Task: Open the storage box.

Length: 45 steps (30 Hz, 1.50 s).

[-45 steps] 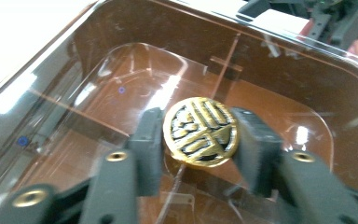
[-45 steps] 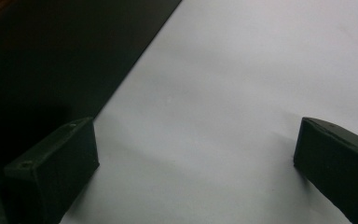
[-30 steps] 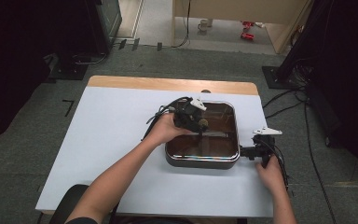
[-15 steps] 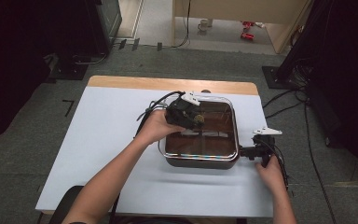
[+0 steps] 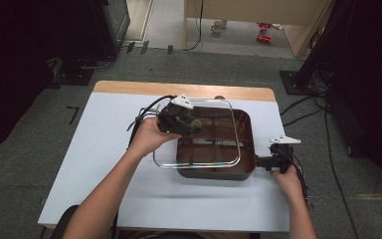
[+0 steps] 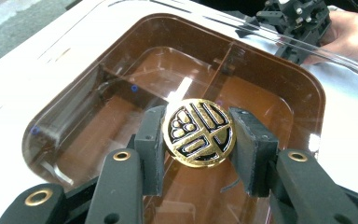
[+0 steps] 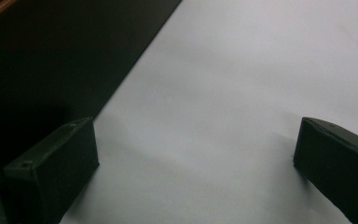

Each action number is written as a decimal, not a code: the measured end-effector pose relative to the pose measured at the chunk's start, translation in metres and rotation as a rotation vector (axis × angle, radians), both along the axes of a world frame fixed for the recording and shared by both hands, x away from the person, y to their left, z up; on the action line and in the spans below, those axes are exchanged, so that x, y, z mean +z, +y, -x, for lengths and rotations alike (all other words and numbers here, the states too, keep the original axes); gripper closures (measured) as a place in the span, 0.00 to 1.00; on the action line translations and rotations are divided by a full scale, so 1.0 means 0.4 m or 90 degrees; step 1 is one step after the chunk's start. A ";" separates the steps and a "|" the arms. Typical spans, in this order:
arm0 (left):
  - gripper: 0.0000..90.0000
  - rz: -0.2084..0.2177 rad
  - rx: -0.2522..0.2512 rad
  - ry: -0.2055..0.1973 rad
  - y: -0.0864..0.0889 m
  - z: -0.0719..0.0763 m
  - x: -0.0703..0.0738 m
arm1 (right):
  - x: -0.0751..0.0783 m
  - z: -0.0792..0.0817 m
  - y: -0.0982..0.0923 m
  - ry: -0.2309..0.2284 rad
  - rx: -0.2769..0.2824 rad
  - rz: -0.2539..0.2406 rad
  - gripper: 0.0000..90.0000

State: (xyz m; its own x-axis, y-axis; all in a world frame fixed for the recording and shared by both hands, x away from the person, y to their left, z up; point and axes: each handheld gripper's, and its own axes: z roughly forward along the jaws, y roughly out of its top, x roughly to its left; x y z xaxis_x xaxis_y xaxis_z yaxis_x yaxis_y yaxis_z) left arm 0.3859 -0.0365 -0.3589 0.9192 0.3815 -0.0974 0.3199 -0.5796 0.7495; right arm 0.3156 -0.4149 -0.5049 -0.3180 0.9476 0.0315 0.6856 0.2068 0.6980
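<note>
A brown divided box (image 5: 245, 130) sits on the white table (image 5: 104, 164). Its clear lid (image 5: 197, 166) hangs tilted above the box's left half, reaching out past the left rim. My left gripper (image 5: 193, 125) is shut on the lid's round gold-and-black knob (image 5: 196, 123). In the left gripper view both pads press the knob (image 6: 198, 132), and the box's compartments show through the lid (image 6: 70, 112). My right gripper (image 5: 265, 162) rests on the table against the box's right side. Its jaws stand open (image 7: 196, 154) with bare table between them.
The box's dark wall (image 7: 51, 60) lies close to the left jaw in the right gripper view. A wooden strip (image 5: 179, 89) runs along the table's far edge. Cables (image 5: 139, 122) trail from the left gripper. Dark stands and floor cables surround the table.
My left gripper has risen and moved left with the knob in it, so the clear lid has come up off the box and shifted left. The right gripper has stayed put.
</note>
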 end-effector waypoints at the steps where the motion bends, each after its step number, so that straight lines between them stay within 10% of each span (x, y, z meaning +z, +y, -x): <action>1: 0.66 0.004 0.010 0.000 0.019 0.002 0.002 | 0.000 0.000 0.000 0.000 0.000 0.000 0.00; 28: 0.66 0.021 0.135 0.009 0.278 -0.008 0.005 | 0.000 -0.001 -0.001 0.003 0.001 -0.001 0.00; 45: 0.66 0.001 0.227 0.042 0.436 -0.072 -0.103 | 0.000 -0.001 0.000 0.002 0.001 -0.001 0.00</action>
State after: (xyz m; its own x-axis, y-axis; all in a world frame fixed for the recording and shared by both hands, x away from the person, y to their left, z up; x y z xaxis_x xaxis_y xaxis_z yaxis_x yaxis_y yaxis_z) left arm 0.4147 0.1377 -0.4003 0.7195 0.6774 -0.1530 0.5503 -0.4217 0.7207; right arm 0.3161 -0.4151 -0.5049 -0.3191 0.9471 0.0338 0.6871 0.2066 0.6966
